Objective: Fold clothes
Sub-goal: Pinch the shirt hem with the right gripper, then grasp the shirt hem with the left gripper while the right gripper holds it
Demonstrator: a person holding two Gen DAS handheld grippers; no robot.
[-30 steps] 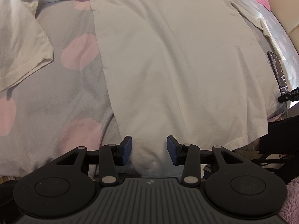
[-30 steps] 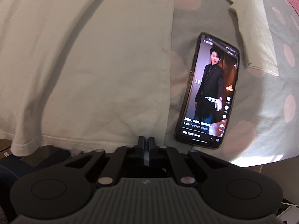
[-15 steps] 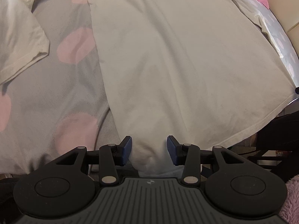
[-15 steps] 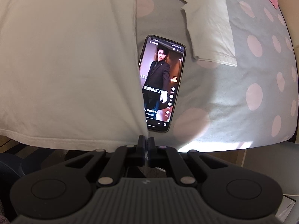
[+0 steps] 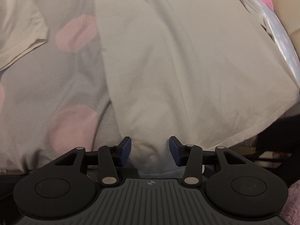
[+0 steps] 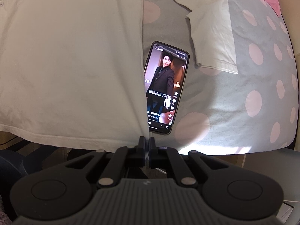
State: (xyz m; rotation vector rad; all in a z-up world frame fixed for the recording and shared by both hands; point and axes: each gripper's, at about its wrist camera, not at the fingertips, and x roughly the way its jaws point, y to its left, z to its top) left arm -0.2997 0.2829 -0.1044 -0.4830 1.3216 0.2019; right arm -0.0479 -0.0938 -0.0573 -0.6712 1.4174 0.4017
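Pinching hem corner, right gripper (image 6: pixel 146 142) fully closed on white T-shirt (image 6: pixel 71 60), lifting edge, likely for fold. Shirt fills frame's left; phone (image 6: pixel 166 88) centre, partly covered. Left gripper (image 5: pixel 150 148) spread wide, straddling hem, gripping nothing.

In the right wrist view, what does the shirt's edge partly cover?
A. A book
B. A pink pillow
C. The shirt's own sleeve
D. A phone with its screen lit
D. The shirt edge, pinched at its corner by the shut right gripper, lies over the left side of the lit phone on the dotted sheet.
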